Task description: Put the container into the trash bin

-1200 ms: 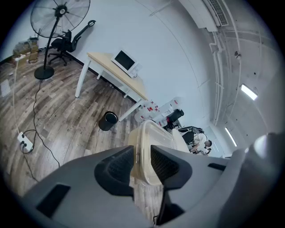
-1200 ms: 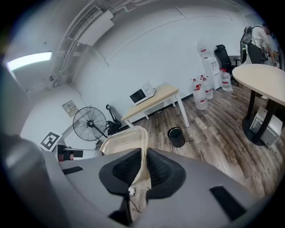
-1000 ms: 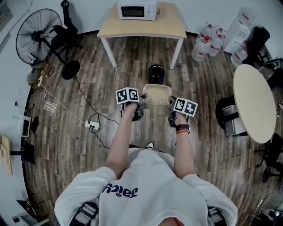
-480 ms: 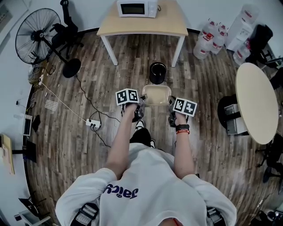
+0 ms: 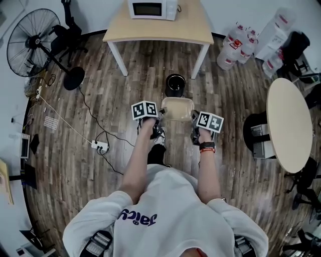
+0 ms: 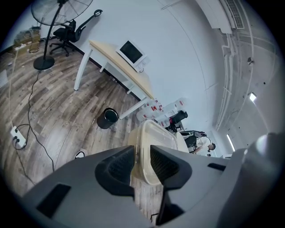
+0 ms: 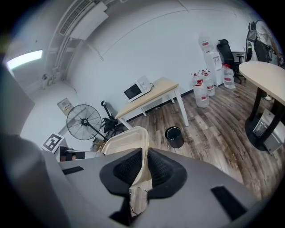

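Observation:
A beige translucent container (image 5: pixel 176 108) hangs level between my two grippers over the wood floor. My left gripper (image 5: pixel 160 111) is shut on its left rim; in the left gripper view the rim of the container (image 6: pixel 153 147) sits pinched at my left gripper (image 6: pixel 142 162). My right gripper (image 5: pixel 194 115) has its jaws closing on the right rim, and the pads press the container (image 7: pixel 127 140) at my right gripper (image 7: pixel 144 171). A black trash bin (image 5: pixel 176 84) stands on the floor just beyond the container, also in the gripper views as the bin (image 6: pixel 107 118) and the bin (image 7: pixel 174 136).
Behind the bin stands a wooden table (image 5: pixel 158 30) with a microwave (image 5: pixel 153 9). A floor fan (image 5: pixel 27 37) and a cable with a power strip (image 5: pixel 99 146) lie to the left. A round table (image 5: pixel 290 123) and water bottles (image 5: pixel 241 45) are to the right.
The person has stepped forward; a shoe now shows under the left gripper. The fan and power strip have slid left in view. Both grippers still carry the container.

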Tool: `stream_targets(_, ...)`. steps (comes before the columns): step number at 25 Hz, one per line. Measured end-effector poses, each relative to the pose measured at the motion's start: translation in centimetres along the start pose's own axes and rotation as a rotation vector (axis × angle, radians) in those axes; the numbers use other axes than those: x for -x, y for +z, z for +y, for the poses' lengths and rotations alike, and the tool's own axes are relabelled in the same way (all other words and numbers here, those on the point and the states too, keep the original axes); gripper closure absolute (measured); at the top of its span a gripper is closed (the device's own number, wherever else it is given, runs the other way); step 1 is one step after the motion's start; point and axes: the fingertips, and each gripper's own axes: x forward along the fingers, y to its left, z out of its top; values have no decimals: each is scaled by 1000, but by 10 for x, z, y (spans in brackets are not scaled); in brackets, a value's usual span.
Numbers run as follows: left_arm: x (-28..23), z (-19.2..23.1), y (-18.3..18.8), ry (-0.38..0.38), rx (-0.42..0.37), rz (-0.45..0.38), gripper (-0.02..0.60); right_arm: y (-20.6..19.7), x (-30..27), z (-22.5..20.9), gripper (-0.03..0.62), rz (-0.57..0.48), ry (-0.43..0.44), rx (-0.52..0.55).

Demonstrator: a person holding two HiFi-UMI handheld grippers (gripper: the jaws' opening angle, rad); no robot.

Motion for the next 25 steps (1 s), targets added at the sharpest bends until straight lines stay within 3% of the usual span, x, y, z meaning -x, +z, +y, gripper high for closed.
stream_targets(10, -70, 16, 147, -9, 11, 28, 459, 116, -111, 4, 553, 3, -28, -28)
stream_targets(25, -150, 43, 303, -28, -1, 64, 459, 231, -235, 7, 553, -17, -66, -56)
